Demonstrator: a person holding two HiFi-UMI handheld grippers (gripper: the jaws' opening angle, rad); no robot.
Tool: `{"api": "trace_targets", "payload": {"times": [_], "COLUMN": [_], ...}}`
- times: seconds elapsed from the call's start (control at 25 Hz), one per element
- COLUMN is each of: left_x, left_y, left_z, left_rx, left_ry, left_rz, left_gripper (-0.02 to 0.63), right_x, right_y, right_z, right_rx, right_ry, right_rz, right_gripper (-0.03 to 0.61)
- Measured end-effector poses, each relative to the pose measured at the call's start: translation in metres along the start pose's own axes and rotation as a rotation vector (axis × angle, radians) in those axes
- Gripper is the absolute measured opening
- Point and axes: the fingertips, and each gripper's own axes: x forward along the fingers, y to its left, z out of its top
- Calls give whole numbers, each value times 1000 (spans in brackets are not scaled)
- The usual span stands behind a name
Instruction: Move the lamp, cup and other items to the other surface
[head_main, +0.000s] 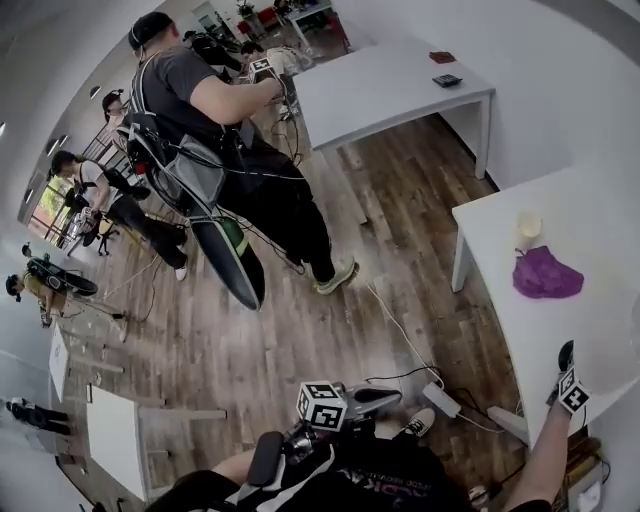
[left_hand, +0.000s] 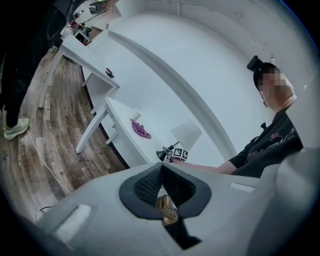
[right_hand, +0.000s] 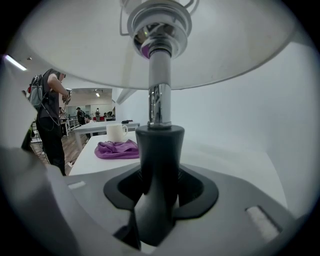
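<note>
lamp (right_hand: 159, 100) shade cropped, right tool (right_hand: 159, 186) gripping stem

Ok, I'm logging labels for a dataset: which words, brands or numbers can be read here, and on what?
Nothing reads clearly.
Shirt print: letters, too blurred; in the left gripper view, too small.
Left cube, right cube: square patterns, no words.
Lamp, cup, cloth: no print seen.
</note>
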Motion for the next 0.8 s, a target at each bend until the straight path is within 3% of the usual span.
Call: {"api": "trace_targets", "payload": {"times": [0.4, 0.8], "left_x": [-19, -12], "left_y": [1, -4], "left_z": [-7, -13], "left_rx": [4, 7], "left_ry": [-49, -31], "left_rz": [37, 22], "left_gripper": [-5, -5], "right_x": [-2, -26], "right_y": [12, 16], "right_z": [5, 26], "right_rx": [-12, -49], "right_ry": [-12, -87], "right_rz": [-8, 18], "right_gripper": [153, 153]}}
